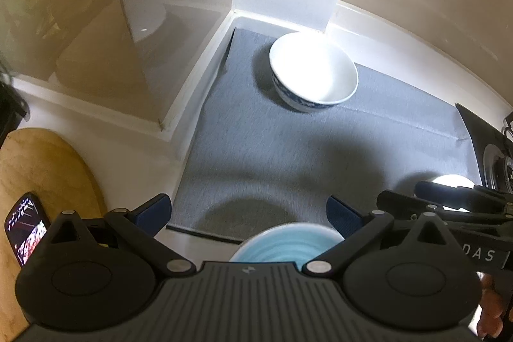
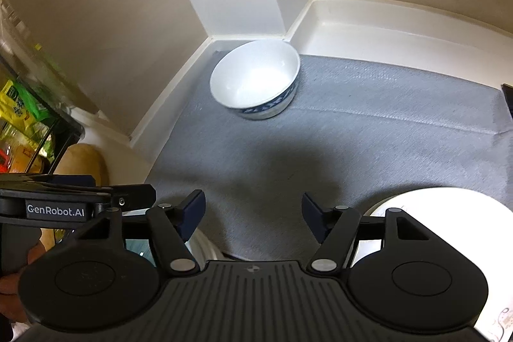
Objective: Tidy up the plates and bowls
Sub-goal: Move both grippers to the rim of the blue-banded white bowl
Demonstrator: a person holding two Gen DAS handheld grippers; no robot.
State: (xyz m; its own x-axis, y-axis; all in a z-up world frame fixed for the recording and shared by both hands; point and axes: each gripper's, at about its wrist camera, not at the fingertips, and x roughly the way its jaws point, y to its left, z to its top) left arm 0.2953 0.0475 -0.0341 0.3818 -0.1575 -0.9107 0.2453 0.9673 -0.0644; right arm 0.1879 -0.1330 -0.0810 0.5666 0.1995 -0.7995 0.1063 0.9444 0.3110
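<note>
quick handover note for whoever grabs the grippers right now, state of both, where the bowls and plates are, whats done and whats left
Left gripper: open, nothing between its fingers, above the blue bowl at the near edge of the grey mat.
Right gripper: open, empty, over bare mat.
White bowl with blue pattern: upright on the mat in the far corner by the wall; looks placed.
White plate: at the near right of the mat, just right of the right gripper.
Left to do: the blue bowl and the white plate are probably still to be organized; neither is gripped.
</note>
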